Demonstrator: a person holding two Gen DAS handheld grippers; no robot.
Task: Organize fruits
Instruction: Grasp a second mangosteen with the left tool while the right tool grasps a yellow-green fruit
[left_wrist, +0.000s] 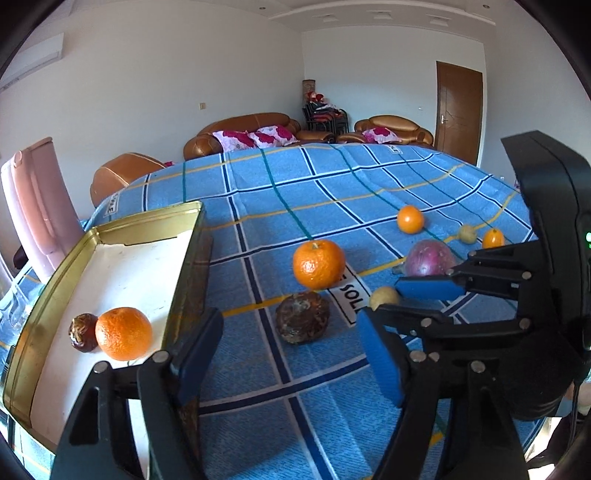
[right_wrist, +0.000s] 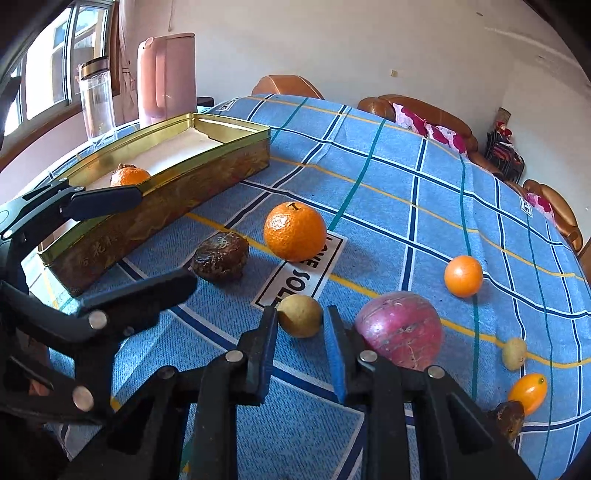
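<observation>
A gold tin box (left_wrist: 184, 258) (right_wrist: 207, 162) holds an orange (left_wrist: 123, 333) (right_wrist: 129, 176) and a small brown fruit (left_wrist: 83, 336). On the blue checked cloth lie a big orange (left_wrist: 318, 263) (right_wrist: 294, 232), a dark brown fruit (left_wrist: 303, 317) (right_wrist: 220, 257), a small yellow fruit (left_wrist: 384, 297) (right_wrist: 298, 316), a purple fruit (left_wrist: 430, 257) (right_wrist: 400, 334) and a small orange (left_wrist: 410, 219) (right_wrist: 463, 276). My left gripper (left_wrist: 288, 354) (right_wrist: 162, 243) is open and empty, its left finger at the box wall. My right gripper (right_wrist: 300, 350) (left_wrist: 384, 306) is open, fingertips just short of the yellow fruit.
Further right lie a second yellow fruit (right_wrist: 514, 353), a kumquat (right_wrist: 527, 393) and another brown fruit (right_wrist: 508, 417). A pink kettle (right_wrist: 166, 77) and a clear bottle (right_wrist: 96, 99) stand behind the box. Sofas (left_wrist: 255, 133) sit beyond the table's far edge.
</observation>
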